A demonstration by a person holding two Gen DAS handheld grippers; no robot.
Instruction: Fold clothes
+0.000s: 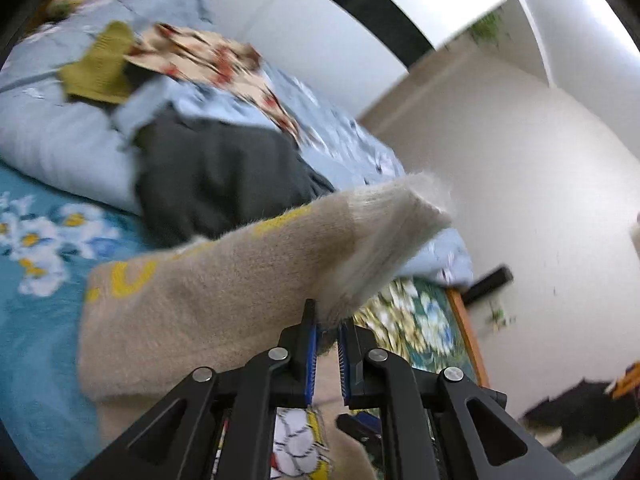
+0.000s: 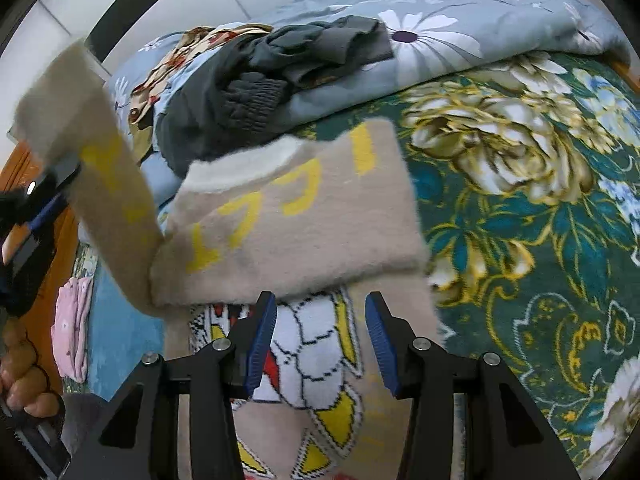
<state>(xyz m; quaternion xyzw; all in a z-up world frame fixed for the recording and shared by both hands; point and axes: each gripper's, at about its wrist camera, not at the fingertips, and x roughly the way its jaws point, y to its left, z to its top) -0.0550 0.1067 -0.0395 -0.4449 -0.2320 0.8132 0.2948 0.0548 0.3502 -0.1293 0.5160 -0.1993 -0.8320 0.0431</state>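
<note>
On the floral bedspread (image 2: 520, 220), left tool (image 1: 327, 328) grips the sweater (image 2: 304, 216) sleeve; right tool (image 2: 320, 332) gapes.

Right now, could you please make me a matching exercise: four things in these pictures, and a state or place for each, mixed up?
Things:
1. left tool
2. right tool
3. sweater sleeve
4. dark grey garment

States:
A. open, holding nothing
B. heaped on the floral quilt
C. shut on the sleeve
D. lifted off the bed

Pairs: 1-C, 2-A, 3-D, 4-B
</note>
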